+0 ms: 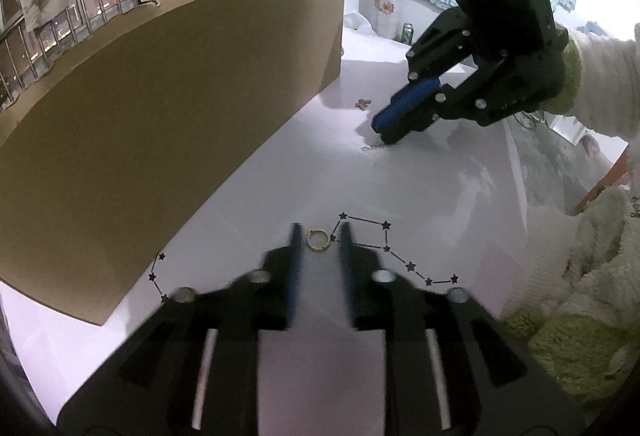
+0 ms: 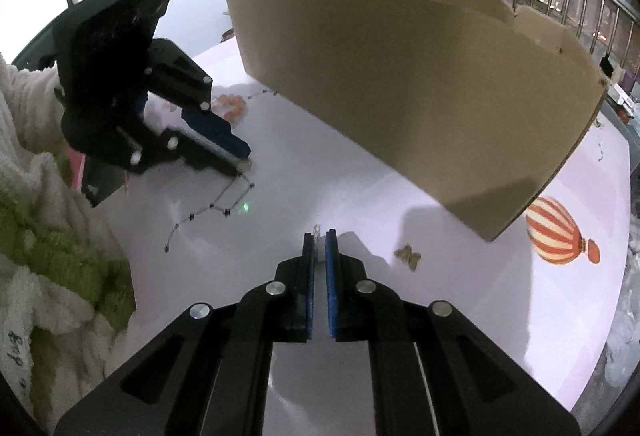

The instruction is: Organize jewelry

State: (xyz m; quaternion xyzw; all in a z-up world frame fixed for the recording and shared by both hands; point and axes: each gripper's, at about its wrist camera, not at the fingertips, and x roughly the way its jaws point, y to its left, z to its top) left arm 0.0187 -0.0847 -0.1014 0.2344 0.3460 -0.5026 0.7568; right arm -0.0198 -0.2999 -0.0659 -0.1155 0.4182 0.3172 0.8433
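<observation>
Pale pink tabletop (image 1: pixel 420 187) with printed star lines and a striped balloon print (image 2: pixel 554 236), and a big cardboard box (image 1: pixel 160 123) standing just beyond both grippers, its inside hidden from both views. Left gripper (image 1: pixel 320 236) has its jaws narrowly apart, not pressing anything, with a gold ring (image 1: pixel 318 239) lying on the table between the fingertips. Right gripper (image 2: pixel 319 242) is nearly closed with a small clear or silvery piece (image 2: pixel 318 232) at its tips, grip unclear; a small gold butterfly-like charm (image 2: pixel 408 256) lies just to its right.
</observation>
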